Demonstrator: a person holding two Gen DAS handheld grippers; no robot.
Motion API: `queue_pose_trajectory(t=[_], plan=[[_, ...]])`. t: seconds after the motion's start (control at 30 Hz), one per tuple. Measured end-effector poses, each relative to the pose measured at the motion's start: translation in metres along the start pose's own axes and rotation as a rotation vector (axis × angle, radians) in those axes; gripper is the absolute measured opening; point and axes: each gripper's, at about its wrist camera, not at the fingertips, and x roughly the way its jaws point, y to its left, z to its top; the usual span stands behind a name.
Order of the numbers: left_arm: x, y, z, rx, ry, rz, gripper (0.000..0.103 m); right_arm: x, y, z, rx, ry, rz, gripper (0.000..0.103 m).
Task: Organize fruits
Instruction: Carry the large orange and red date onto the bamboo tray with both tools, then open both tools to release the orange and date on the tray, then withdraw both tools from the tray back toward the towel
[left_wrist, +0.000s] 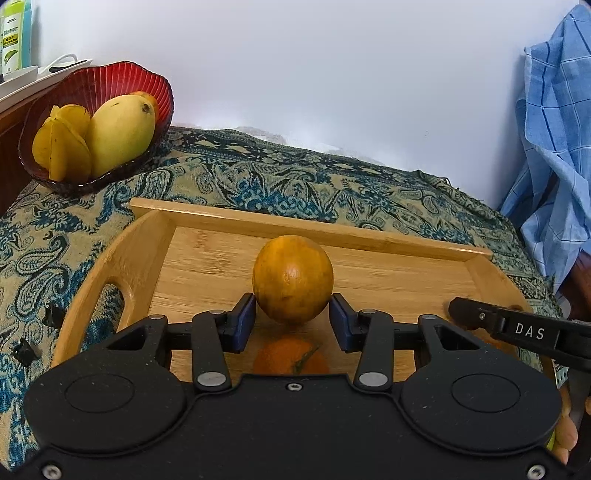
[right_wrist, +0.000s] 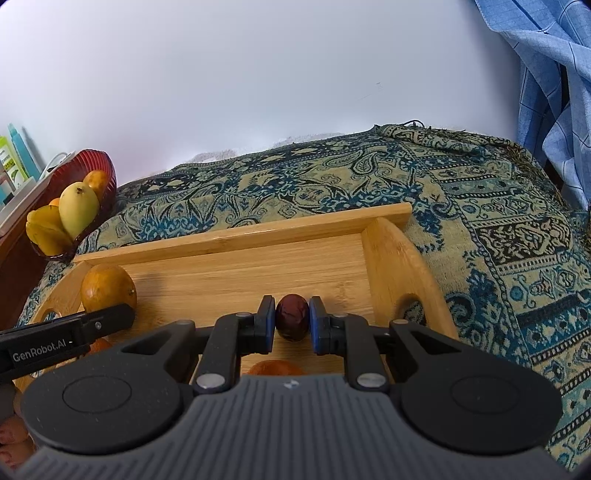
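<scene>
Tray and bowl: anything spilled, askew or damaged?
Nothing stands out. The tray sits flat on the cloth; the bowl is upright with its fruit inside. The left gripper brackets an orange fruit; the right gripper brackets a dark fruit.

A surface draped in a paisley cloth (left_wrist: 258, 181) of blue, black and tan carries everything here (what lies under the cloth cannot be told). Directly on the cloth sits a wooden tray (left_wrist: 369, 236) with raised walls and cut-out handles at both ends, and well apart from it, toward the far left corner, stands a red ribbed bowl (left_wrist: 110, 79). Two small black pieces (left_wrist: 53, 314) also lie on the cloth just beside the tray's left handle, too small to identify.
</scene>
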Motion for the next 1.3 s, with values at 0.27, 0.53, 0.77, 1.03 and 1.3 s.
queue_pose_trajectory(t=[0.27,0.53,0.77,1.03,1.3], plan=[[-0.001,-0.001,0.000,0.011,0.004,0.007,0.042,0.000,0.000,0.000,0.005,0.002,0.007,0.025],[-0.004,-0.002,-0.003,0.031,0.009,0.032,0.046,-0.002,-0.001,0.000,0.008,-0.006,0.024,0.032],[-0.015,0.002,-0.006,0.033,-0.002,0.041,0.068,-0.012,-0.001,0.001,0.009,-0.033,0.040,0.054],[-0.041,0.000,-0.013,0.069,-0.032,0.046,0.083,-0.032,0.003,-0.002,0.001,-0.083,0.053,0.073],[-0.080,-0.003,-0.030,0.118,-0.077,0.065,0.091,-0.062,0.011,-0.019,-0.034,-0.155,0.060,0.089]])
